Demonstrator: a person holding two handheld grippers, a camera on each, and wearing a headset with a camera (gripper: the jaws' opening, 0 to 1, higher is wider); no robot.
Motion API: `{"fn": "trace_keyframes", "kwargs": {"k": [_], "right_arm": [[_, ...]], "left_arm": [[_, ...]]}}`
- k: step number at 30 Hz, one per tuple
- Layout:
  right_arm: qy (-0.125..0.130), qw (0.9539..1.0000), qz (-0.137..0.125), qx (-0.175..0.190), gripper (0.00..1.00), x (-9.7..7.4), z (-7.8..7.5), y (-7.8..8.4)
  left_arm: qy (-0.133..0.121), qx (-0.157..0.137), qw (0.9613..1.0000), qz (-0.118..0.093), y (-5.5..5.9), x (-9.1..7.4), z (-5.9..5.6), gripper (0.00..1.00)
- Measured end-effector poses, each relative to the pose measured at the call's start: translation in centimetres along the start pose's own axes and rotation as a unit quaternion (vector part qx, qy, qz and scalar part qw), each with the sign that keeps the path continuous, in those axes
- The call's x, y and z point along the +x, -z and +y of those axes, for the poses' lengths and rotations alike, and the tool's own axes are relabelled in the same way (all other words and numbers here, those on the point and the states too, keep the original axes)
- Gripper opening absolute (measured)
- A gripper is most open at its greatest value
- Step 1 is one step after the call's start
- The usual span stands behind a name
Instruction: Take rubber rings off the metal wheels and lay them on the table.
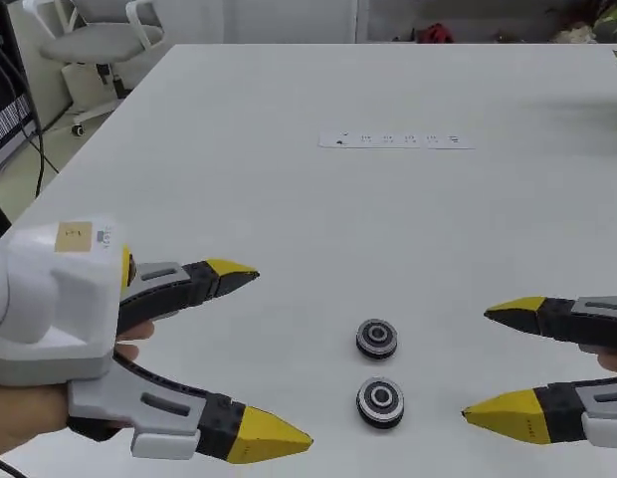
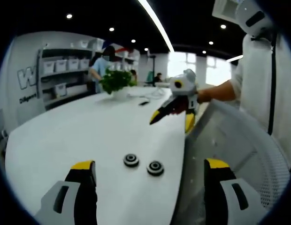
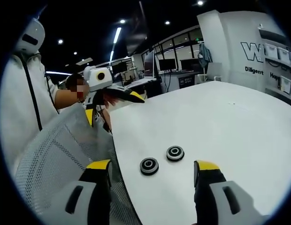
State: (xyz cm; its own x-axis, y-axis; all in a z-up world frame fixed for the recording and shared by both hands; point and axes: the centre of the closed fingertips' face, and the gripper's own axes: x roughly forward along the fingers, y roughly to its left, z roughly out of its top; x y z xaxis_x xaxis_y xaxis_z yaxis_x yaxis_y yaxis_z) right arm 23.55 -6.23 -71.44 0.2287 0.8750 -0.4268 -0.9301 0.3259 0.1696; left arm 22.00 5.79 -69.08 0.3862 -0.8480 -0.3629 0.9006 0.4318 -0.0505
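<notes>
Since both wheels [image 1: 376, 338] wear their rubber rings [image 1: 361, 400], you hold left gripper [image 1: 279, 354] and right gripper [image 1: 478, 361] open, empty, flanking them.

White table [image 1: 289, 199], grey office chair [image 1: 98, 42], shelves of bins [image 2: 61, 72], ceiling strip light [image 2: 155, 23], potted plant [image 2: 116, 80].

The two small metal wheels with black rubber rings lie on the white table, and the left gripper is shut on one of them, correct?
Not quite. The left gripper is open, its yellow-tipped fingers spread and clear of the two black-ringed metal wheels, as the head view shows. Both wheels do lie on the white table.
</notes>
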Motion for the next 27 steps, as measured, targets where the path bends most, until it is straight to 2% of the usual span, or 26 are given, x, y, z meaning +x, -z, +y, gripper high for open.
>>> {"fn": "trace_keyframes", "kwargs": {"k": [7, 15, 22, 27], "right_arm": [[-0.011, 0.9998, -0.003, -0.015, 0.63, 0.7, 0.1, -1.1], [-0.028, 0.9989, -0.005, -0.036, 0.60, 1.6, 0.2, -2.0], [-0.036, 0.9975, -0.005, -0.061, 0.58, 2.6, 0.0, -3.2], [-0.040, 0.9963, 0.002, -0.076, 0.57, 3.1, -0.3, -4.0]], "left_arm": [[0.008, 0.010, 0.9999, -0.009, -1.1, 0.9, 0.0, 0.96], [0.022, 0.023, 0.9994, -0.011, -2.0, 2.2, 0.0, 0.95], [0.034, 0.038, 0.9985, -0.018, -3.5, 3.9, 0.3, 0.93], [0.045, 0.051, 0.9975, -0.017, -4.1, 5.1, 0.5, 0.91]]}}
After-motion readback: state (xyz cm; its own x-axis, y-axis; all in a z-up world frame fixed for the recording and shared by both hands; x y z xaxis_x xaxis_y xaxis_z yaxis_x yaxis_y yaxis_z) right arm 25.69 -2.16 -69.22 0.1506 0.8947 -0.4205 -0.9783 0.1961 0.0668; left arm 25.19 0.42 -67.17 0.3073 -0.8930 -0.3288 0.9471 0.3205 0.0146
